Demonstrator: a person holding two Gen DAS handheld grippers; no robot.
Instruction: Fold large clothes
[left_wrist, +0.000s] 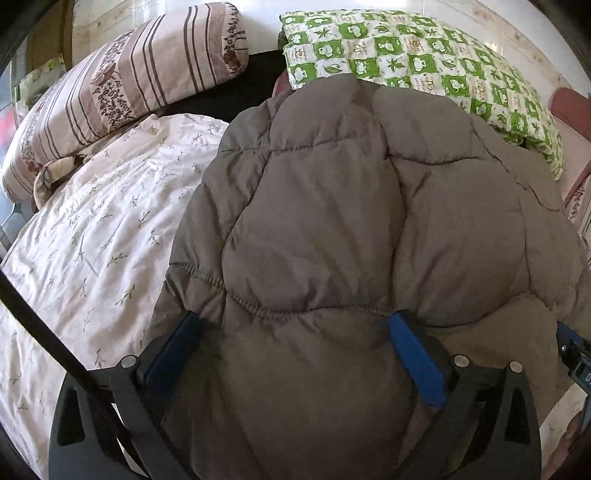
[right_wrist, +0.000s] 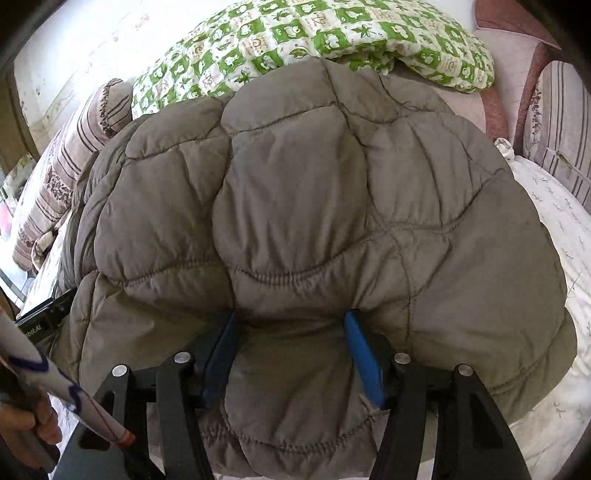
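A puffy grey-brown quilted jacket (left_wrist: 369, 206) lies bunched on the bed and fills most of both views. My left gripper (left_wrist: 295, 321) stands wide open at the jacket's near edge. Padding bulges up between its blue fingers (left_wrist: 417, 362), and the pads are not squeezing it. In the right wrist view the same jacket (right_wrist: 314, 192) is pinched into a narrow waist between the blue fingers (right_wrist: 364, 358) of my right gripper (right_wrist: 291, 315), which is shut on the fabric. The bottom hem hangs below the jaws.
The bed has a white sheet with a leaf print (left_wrist: 96, 229). A striped pillow (left_wrist: 122, 88) lies at the back left, a green-checked quilt (left_wrist: 424, 55) behind the jacket. A hand (right_wrist: 22, 424) and a white sleeve (right_wrist: 55, 384) show at lower left.
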